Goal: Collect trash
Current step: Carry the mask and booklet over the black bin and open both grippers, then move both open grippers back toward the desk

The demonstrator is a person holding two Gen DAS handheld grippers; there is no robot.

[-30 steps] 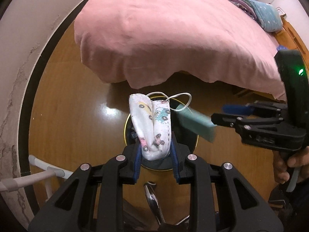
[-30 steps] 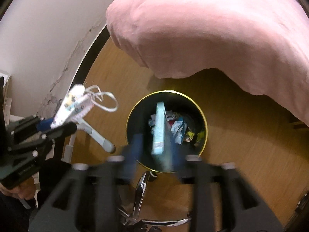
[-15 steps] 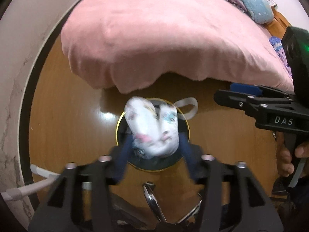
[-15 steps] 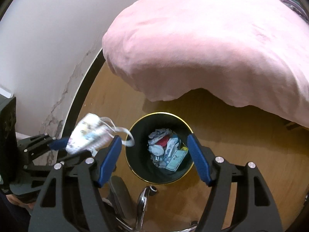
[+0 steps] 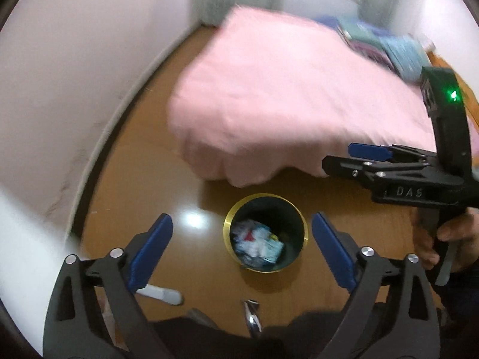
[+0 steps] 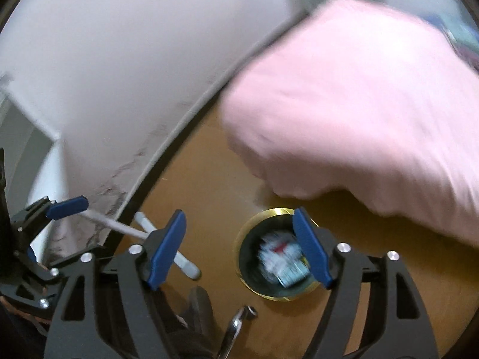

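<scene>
Wall (image 5: 60,95) is seen filling the left side of the left wrist view, with a dark skirting strip running along the wooden floor (image 5: 143,185). Low on that side a white tube leg (image 5: 161,294) is seen lying on the boards. Next, the left gripper (image 5: 242,246) is shown with its blue pads (image 5: 149,251) spread wide and its jaws opening, nothing being held between them. Framed in that gap, the round bin (image 5: 302,224) with its gold rim is seen standing upright on the floor, well below the pads. Trash (image 5: 257,243) is seen piled inside it: crumpled white pieces and a pale blue packet. Behind the bin a pink blanket (image 5: 284,98) is draped over the bed, its edge hanging just short of the rim. Further right, the right gripper (image 6: 239,246) is seen from the side, gripped by a hand (image 5: 446,239). From its own camera its jaws are also seen opening, empty, with the bin partly covered by the right-hand pad. A chrome bar (image 6: 236,326) is glimpsed at the bottom edge.
</scene>
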